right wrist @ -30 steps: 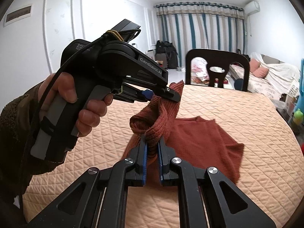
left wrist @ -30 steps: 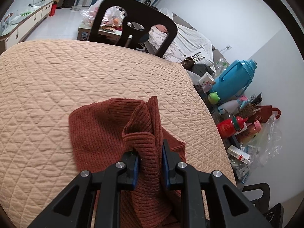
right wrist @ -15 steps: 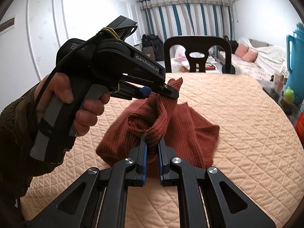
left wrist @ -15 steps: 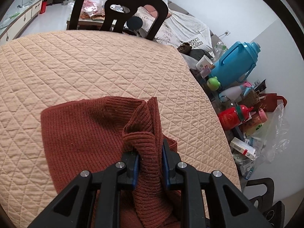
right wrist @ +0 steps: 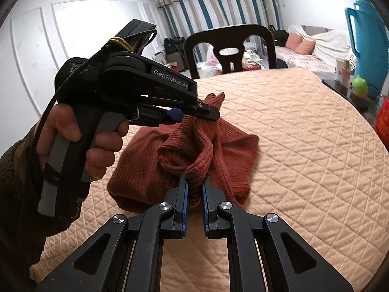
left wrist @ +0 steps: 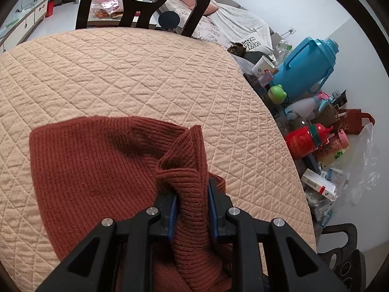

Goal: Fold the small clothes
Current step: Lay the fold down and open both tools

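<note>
A rust-red ribbed knit garment (left wrist: 92, 170) lies partly on the peach quilted table cover (left wrist: 121, 73). My left gripper (left wrist: 192, 189) is shut on a bunched edge of it. In the right wrist view the garment (right wrist: 233, 150) is lifted at two points. My right gripper (right wrist: 194, 182) is shut on a gathered fold. The left gripper (right wrist: 206, 112), held in a hand, pinches another corner higher up, just beyond and left of it. The lower part of the garment rests doubled on the cover.
A black chair (left wrist: 143, 2) stands at the table's far edge and also shows in the right wrist view (right wrist: 231, 48). Beside the table's right edge sit a blue thermos jug (left wrist: 308, 68), a red bottle (left wrist: 304, 141), cups and boxes.
Both grippers have carried the held edges across, so the garment has gone from spread out to doubled over and more bunched. The grips are unchanged.
</note>
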Available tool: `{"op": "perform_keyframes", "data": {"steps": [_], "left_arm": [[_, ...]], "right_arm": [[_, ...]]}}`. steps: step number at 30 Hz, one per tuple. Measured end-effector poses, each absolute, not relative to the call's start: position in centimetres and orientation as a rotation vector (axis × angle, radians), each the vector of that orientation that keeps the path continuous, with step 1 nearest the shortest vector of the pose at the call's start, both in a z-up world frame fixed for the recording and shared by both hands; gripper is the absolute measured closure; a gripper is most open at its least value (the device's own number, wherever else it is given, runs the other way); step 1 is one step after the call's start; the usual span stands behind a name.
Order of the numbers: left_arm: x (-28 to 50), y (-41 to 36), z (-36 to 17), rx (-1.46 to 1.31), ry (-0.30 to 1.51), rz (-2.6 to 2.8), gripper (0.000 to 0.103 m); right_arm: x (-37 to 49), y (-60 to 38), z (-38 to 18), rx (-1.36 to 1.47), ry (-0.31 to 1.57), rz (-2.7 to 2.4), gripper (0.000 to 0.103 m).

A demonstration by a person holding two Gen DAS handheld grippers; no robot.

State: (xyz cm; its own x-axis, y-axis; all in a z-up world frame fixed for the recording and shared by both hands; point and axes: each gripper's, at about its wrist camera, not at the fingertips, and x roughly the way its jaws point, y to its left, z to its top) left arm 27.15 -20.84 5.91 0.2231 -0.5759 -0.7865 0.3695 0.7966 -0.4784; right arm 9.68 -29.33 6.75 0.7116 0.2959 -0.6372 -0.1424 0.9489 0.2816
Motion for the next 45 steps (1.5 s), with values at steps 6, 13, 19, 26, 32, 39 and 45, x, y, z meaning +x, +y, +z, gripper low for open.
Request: {"op": "perform_keyframes", "data": {"steps": [6,13,19,26,32,39,45], "left_arm": [[27.3,-21.0,5.9,-0.225,1.178,-0.677,0.074],[27.2,-19.5,7.0,-0.268,1.135,-0.722,0.045],[26.0,-17.2,8.8,-0.205,1.061,-0.743,0.042],[24.3,-14.2,8.9,-0.176,1.059,-0.714,0.042],[22.4,-12.9,8.4,-0.139,1.042,-0.682,0.042],[20.6,-13.0,8.1,-0.046,0.994,-0.635,0.042],[20.0,-12.9,6.7,0.018,0.991,-0.549,0.042]], "right_arm": [[9.7,-29.7,6.3,0.242,0.763,0.215,0.093],[9.4,-30.3,6.1,0.26,0.778,0.143,0.084],[8.4,-30.5,6.5,0.244,0.758,0.085,0.083],[7.6,-30.8,8.1,0.214,0.678,-0.008,0.083],[8.6,-30.1,9.8,0.224,0.61,0.144,0.083],[12.9,-28.6,8.9,0.168,0.686,0.253,0.083],[14.8,-30.3,6.1,0.159,0.796,0.137,0.083]]}}
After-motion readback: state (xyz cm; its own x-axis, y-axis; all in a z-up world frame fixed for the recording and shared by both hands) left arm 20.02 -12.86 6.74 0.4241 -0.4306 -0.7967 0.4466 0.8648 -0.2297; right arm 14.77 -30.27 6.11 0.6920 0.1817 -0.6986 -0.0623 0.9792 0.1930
